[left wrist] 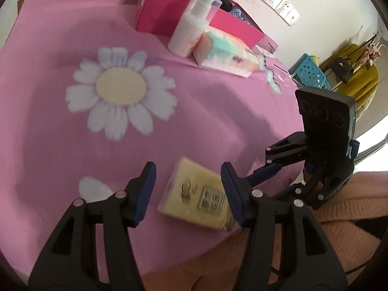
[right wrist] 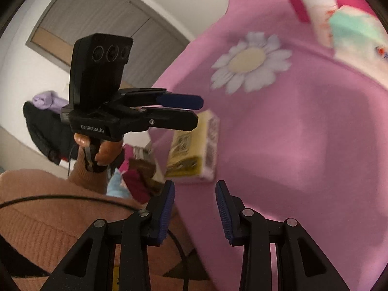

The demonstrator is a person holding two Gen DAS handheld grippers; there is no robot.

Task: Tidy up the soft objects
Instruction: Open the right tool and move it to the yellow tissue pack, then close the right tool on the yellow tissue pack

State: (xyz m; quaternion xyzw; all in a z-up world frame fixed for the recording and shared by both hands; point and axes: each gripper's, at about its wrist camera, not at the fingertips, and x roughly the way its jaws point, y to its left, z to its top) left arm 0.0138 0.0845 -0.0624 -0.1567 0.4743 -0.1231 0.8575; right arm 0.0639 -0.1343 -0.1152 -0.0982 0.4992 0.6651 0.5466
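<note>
Covering the table, a pink daisy-print cloth (left wrist: 194,111).

A white pump bottle (left wrist: 188,34) stands on the pink daisy-print cloth (left wrist: 60,133) before a magenta box (left wrist: 160,17); blue perforated basket (left wrist: 311,72) beyond

Home, prob bedroom: daisy-print pink cloth (left wrist: 60,145), clothes rack w/ yellow coat (left wrist: 359,72), lotion bottle (left wrist: 189,30).

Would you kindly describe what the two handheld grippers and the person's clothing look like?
Both the left gripper and the right gripper are black plastic clamps with ribbed blue pads and silver pivot pins. Each carries a black camera block with three round lenses; the left one reads "GenRobot.AI". A thin black cable crosses the person's pinkish-brown ribbed knit sleeve.
</note>
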